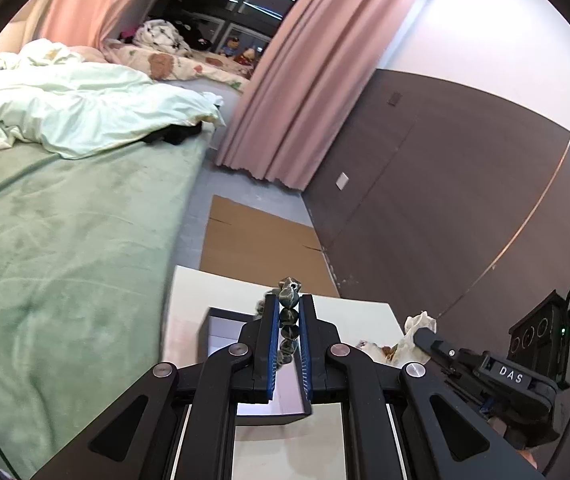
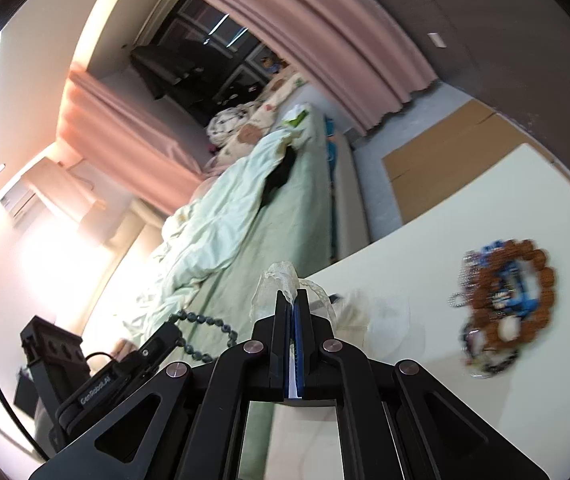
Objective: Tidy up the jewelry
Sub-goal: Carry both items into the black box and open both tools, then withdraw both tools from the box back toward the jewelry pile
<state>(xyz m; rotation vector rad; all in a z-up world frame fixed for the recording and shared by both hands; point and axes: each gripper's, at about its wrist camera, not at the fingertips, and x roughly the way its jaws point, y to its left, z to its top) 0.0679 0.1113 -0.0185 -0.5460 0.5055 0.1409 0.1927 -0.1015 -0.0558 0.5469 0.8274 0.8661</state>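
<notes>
My left gripper (image 1: 289, 304) is shut on a dark green bead bracelet (image 1: 290, 322), whose beads run between the blue pads and stick out past the tips. From the right wrist view the same bracelet (image 2: 205, 322) hangs as a loop from the left gripper (image 2: 175, 330). My right gripper (image 2: 293, 296) is shut on the rim of a sheer cream organza pouch (image 2: 277, 278) with a braided drawstring; the pouch (image 1: 417, 330) also shows beside the right gripper (image 1: 419, 334) in the left wrist view. A blurred heap of jewelry (image 2: 503, 304), with a brown bead bracelet around blue pieces, lies on the white table (image 2: 445, 232).
An open dark box (image 1: 225, 332) sits on the white table (image 1: 213, 292) under my left gripper. A bed with green sheet (image 1: 65, 240) lies to the left. Flat cardboard (image 1: 257, 240) covers the floor beyond the table, by a pink curtain (image 1: 297, 92) and dark wall panel (image 1: 445, 184).
</notes>
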